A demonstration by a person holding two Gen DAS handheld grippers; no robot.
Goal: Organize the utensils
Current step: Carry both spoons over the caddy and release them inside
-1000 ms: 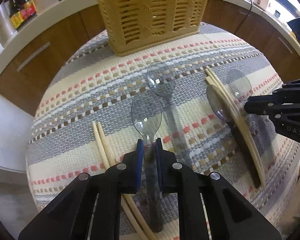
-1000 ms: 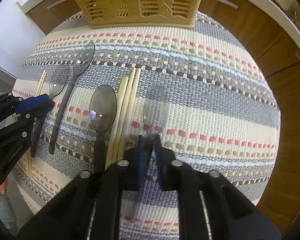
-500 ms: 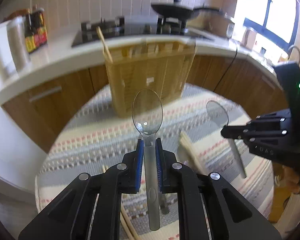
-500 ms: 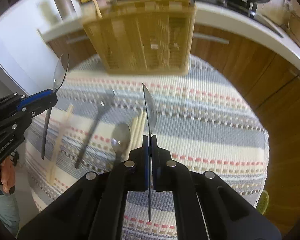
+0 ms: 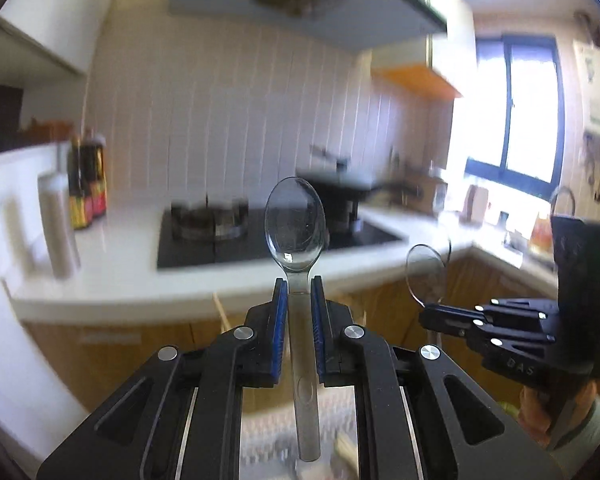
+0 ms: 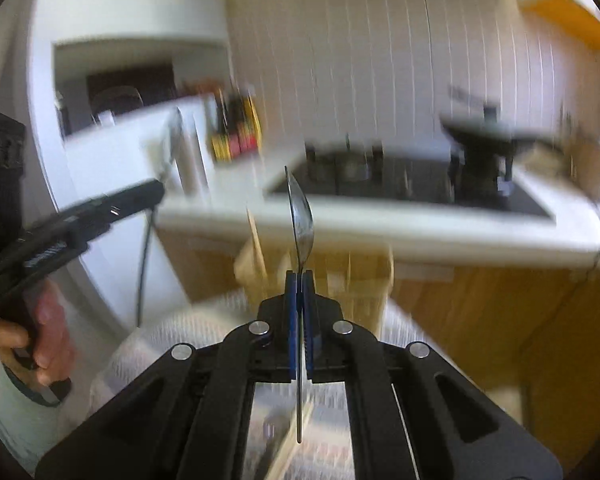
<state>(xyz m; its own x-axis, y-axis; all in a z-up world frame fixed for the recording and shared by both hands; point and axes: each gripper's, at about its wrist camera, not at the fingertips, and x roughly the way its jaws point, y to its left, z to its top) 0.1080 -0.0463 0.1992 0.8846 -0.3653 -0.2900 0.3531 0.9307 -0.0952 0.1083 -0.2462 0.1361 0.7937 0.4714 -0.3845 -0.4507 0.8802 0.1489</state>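
A clear plastic spoon (image 5: 296, 224) is clamped by its neck between the blue pads (image 5: 279, 328) of the left gripper (image 5: 299, 284). Its bowl stands upright above the fingertips, face-on to the left wrist camera, and its handle hangs down between the fingers. The jaws are narrowed onto the handle. The gripper is held level and raised, pointed toward the counter (image 5: 112, 272) and the black stovetop (image 5: 260, 240).

A second spoon (image 6: 300, 220) is held in the right gripper (image 6: 299, 276), seen edge-on in the right wrist view, with its bowl above the pads and its thin handle running down below them. The jaws are pressed almost together on it. In the left wrist view this gripper (image 5: 428, 314) is seen to the right, aimed leftward, with the spoon's bowl (image 5: 424, 272) rising from its tip.

Below, a blurred wicker basket (image 6: 320, 280) stands on a striped woven mat (image 6: 172, 344). The left gripper's handle is grasped by a hand (image 6: 40, 340) at the left edge.
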